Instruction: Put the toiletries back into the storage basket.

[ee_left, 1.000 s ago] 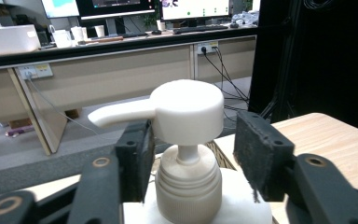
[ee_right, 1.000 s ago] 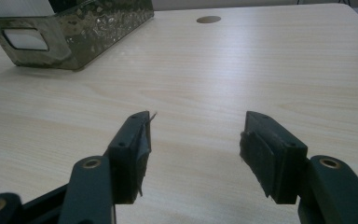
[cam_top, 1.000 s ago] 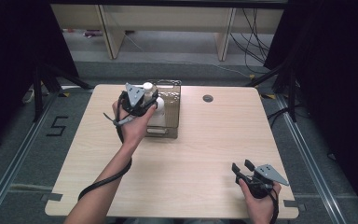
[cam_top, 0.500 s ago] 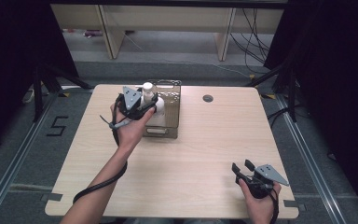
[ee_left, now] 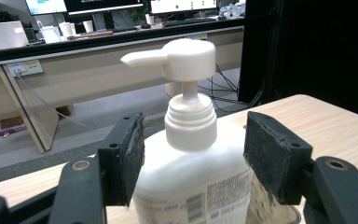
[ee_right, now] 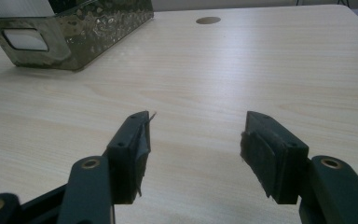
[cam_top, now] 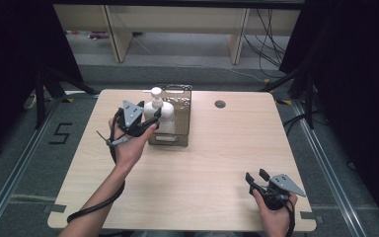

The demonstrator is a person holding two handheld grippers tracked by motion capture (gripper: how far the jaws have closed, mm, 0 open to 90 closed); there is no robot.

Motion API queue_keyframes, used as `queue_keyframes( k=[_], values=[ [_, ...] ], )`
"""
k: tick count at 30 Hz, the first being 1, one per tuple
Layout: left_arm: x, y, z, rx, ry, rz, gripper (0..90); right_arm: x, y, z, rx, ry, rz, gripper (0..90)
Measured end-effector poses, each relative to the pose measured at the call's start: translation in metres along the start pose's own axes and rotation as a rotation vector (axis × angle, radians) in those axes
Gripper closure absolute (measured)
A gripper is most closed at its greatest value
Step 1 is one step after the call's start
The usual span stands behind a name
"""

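Observation:
A white pump bottle (cam_top: 158, 114) stands upright in the left side of a dark clear-walled basket (cam_top: 169, 140) at the back of the table. My left gripper (cam_top: 152, 121) is held at the bottle's near left side, open. In the left gripper view the bottle (ee_left: 191, 186) rises just beyond my left gripper (ee_left: 193, 154), with one pad (ee_left: 128, 158) on each side of its shoulder. My right gripper (cam_top: 255, 175) rests open near the table's front right, and in its own view my right gripper (ee_right: 196, 140) has bare wood between its pads.
The light wooden table (cam_top: 217, 163) has a round cable hole (cam_top: 220, 104) behind and right of the basket. The basket (ee_right: 74, 32) appears far left in the right gripper view. Desks and dangling cables stand beyond the table's far edge.
My left gripper has drawn back toward the near left, away from over the basket. The bottle stays standing in the basket. The right gripper has not moved.

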State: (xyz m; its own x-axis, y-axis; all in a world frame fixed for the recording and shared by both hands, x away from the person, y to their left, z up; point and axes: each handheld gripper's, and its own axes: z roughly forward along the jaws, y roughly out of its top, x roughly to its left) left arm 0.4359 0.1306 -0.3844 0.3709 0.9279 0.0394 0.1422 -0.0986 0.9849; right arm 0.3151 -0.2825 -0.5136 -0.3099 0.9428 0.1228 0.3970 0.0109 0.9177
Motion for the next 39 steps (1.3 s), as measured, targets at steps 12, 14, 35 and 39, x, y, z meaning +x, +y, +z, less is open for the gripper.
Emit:
queue_keyframes(
  k=[12, 14, 35, 39],
  values=[
    [0.012, -0.022, -0.026, -0.001, 0.022, 0.056, 37.4, 0.000, 0.000, 0.000, -0.002, -0.002, -0.001, 42.0],
    [0.016, -0.030, -0.033, -0.001, 0.029, 0.048, 37.4, 0.001, 0.000, 0.000, 0.001, -0.005, -0.003, 42.0],
    [0.044, -0.105, -0.067, 0.037, 0.014, 0.006, 37.3, 0.000, 0.000, 0.000, 0.000, -0.001, -0.006, 42.0],
    [0.047, -0.124, -0.070, 0.043, 0.004, 0.002, 36.9, 0.000, 0.000, 0.000, 0.000, -0.001, -0.005, 42.1]
  ],
)
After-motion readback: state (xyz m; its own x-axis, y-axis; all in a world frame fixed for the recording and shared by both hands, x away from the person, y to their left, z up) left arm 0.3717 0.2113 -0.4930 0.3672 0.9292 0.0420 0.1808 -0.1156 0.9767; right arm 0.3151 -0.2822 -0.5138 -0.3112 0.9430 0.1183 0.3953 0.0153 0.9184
